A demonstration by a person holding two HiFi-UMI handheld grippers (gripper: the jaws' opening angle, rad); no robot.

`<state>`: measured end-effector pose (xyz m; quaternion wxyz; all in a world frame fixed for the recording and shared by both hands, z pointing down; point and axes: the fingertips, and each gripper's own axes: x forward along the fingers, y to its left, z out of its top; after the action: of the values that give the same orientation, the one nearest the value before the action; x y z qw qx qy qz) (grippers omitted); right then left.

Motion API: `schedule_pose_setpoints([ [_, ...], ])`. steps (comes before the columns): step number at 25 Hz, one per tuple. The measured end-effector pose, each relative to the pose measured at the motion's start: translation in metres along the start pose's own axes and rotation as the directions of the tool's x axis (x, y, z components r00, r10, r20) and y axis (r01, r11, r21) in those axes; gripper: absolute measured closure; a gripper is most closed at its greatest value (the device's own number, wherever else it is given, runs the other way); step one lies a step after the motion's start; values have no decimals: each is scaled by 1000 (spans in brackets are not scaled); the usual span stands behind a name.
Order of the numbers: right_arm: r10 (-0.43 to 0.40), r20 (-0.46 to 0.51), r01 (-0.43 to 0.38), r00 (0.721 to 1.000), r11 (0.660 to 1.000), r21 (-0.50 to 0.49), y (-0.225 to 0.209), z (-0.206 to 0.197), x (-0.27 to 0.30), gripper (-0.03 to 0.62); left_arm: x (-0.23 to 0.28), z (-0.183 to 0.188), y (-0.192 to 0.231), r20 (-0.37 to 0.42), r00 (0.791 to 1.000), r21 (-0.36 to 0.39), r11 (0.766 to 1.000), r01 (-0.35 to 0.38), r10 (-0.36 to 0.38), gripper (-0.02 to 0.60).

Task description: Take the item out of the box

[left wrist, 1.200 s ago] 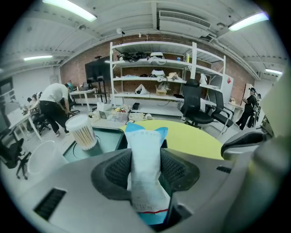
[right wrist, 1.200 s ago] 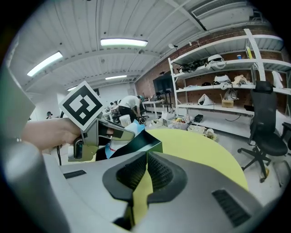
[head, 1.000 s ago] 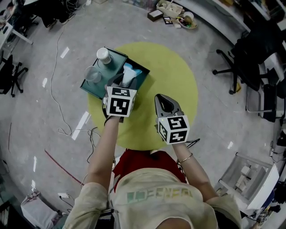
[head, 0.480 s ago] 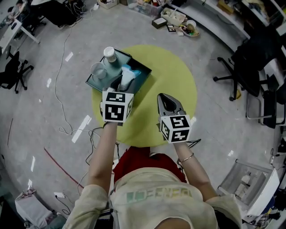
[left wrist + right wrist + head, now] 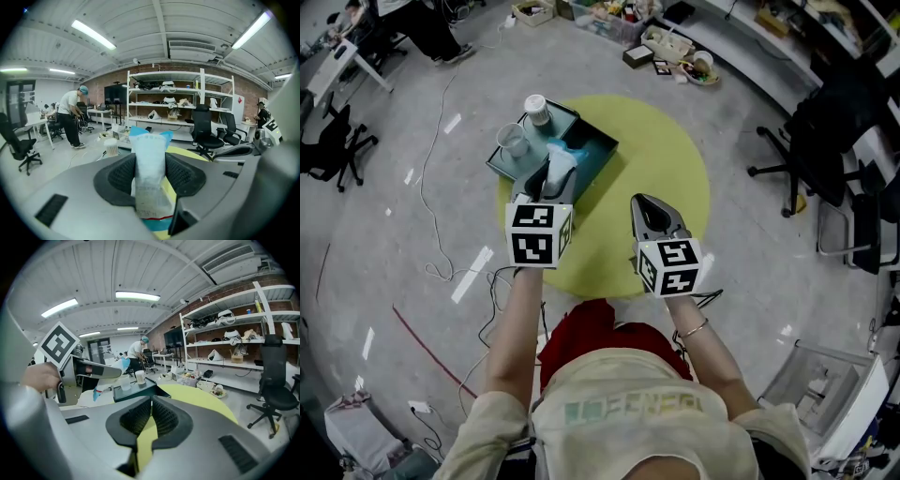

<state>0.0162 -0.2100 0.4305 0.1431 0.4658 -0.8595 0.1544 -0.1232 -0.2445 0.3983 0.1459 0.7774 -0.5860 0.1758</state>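
Evidently the left gripper (image 5: 549,190) is clamped on a white-and-blue pouch (image 5: 149,154), whose long axis runs straight out between the jaws toward the far side, above the near edge of the teal box (image 5: 602,150) and seemingly clear of it, while the right gripper (image 5: 649,208), jaws together on nothing, hovers to the right.

Bright ceiling-strip light, fisheye-warped edges

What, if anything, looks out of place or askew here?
The teal box sits skewed at the far-left edge of the yellow round table, one corner apparently overhanging. Its two cups stand upright; the left gripper grips a pouch; nothing spilled.
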Motion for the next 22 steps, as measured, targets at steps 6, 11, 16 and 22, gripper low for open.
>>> schedule_pose_setpoints([
  [6,18,16,-18,1000,1000,-12,10,0,-20,556,-31,-4,-6,25,999,-17,1000,-23,23,382],
  [11,30,33,-30,999,999,-17,14,-2,-39,556,-61,-9,-14,49,998,-31,998,-49,50,382],
  [16,43,48,-42,998,999,-22,21,-4,-56,556,-88,-13,-20,78,994,-51,996,-73,77,382],
  [22,51,60,-49,997,998,-24,27,-11,-80,556,-119,-23,-32,100,990,-79,992,-95,102,382],
])
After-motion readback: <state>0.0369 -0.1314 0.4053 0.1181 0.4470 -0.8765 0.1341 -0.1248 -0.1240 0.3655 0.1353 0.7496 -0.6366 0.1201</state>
